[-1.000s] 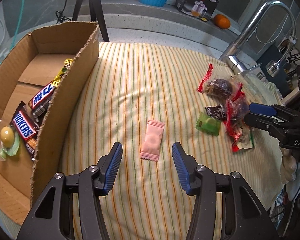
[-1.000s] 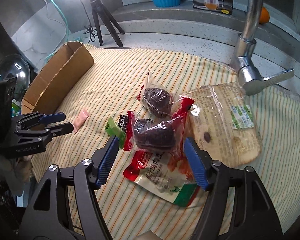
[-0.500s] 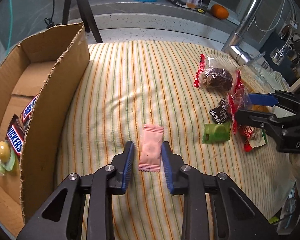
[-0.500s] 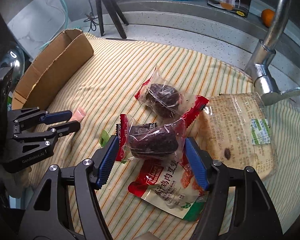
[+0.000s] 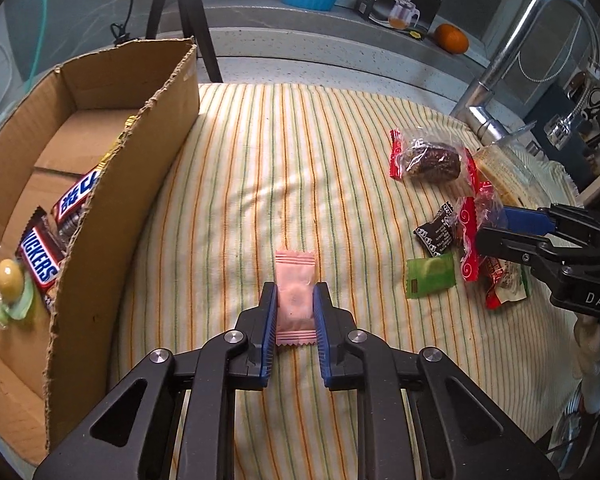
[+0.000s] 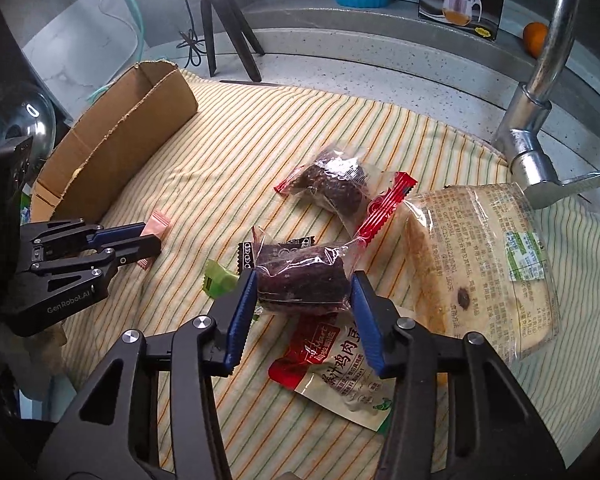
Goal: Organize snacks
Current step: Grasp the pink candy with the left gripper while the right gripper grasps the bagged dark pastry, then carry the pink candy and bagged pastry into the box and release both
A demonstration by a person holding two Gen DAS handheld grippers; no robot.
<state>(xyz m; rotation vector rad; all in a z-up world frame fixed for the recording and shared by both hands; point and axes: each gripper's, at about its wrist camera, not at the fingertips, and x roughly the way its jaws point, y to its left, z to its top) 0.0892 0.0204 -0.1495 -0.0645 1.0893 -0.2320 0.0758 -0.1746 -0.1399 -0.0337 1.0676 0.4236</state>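
We see the striped cloth (image 5: 260,168) covering the surface, with the cardboard box (image 5: 112,184) at its left edge holding Snickers bars (image 5: 40,260). Our right hand-held gripper (image 6: 303,286) has just been closing, its jaws now against the ends of a dark cake packet (image 6: 300,276). Our left hand-held gripper (image 5: 295,312) is clamped narrowly on the pink candy sachet (image 5: 295,300) lying on the cloth.

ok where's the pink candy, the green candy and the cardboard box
pink candy (image 5: 295,300), left wrist view, middle of the wrapper between the pads
green candy (image 5: 430,275), left wrist view, centre of the wrapper
cardboard box (image 5: 140,168), left wrist view, outer side wall
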